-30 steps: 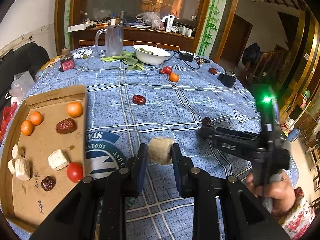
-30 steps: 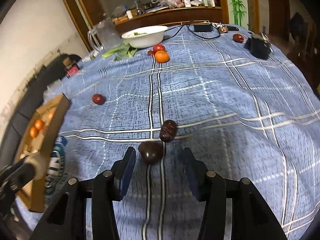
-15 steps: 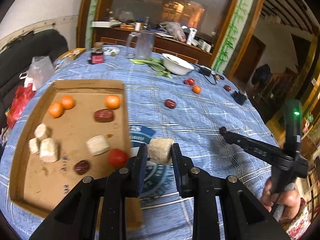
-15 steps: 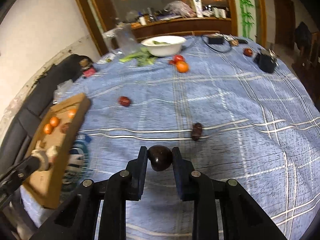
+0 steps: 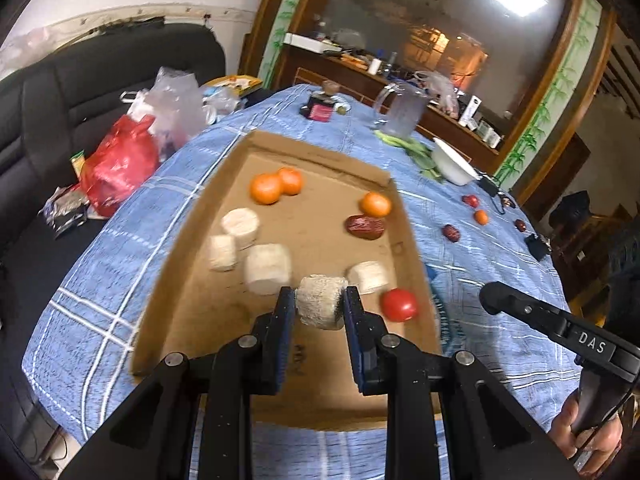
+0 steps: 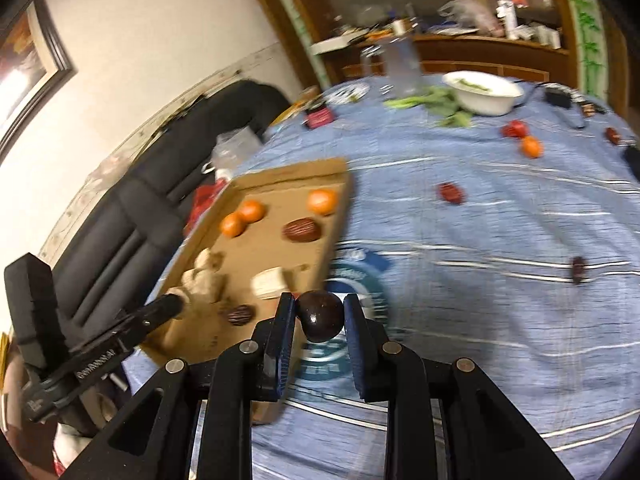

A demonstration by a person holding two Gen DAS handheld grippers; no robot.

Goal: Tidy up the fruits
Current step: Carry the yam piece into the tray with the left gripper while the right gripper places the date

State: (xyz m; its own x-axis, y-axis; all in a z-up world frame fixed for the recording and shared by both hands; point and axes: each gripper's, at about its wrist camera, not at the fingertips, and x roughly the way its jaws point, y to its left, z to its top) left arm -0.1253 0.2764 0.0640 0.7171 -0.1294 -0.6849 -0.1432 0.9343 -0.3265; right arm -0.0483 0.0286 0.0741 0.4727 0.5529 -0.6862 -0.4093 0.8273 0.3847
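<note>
My left gripper (image 5: 320,310) is shut on a pale round chunk (image 5: 320,306) and holds it above the cardboard tray (image 5: 224,184). The tray holds oranges (image 5: 266,189), several pale chunks (image 5: 267,269), a red date (image 5: 365,227) and a tomato (image 5: 399,305). My right gripper (image 6: 320,316) is shut on a dark round fruit (image 6: 320,315) above the tablecloth, just right of the tray (image 6: 336,216). The right gripper's arm shows in the left wrist view (image 5: 560,328). Loose on the cloth lie a red date (image 6: 451,193), a dark date (image 6: 577,269), an orange (image 6: 531,147) and a tomato (image 6: 514,129).
A white bowl (image 6: 482,92), green leaves (image 6: 436,102) and a glass jug (image 6: 402,68) stand at the far side of the table (image 6: 500,312). Plastic bags (image 5: 120,160) lie on a black sofa (image 5: 48,92) left of the table. A small black device (image 5: 538,246) sits at the right edge.
Both grippers have swung left towards the tray with their loads. The left one, beside the tray before, now hangs over it. The right one shut on the dark fruit and lifted it.
</note>
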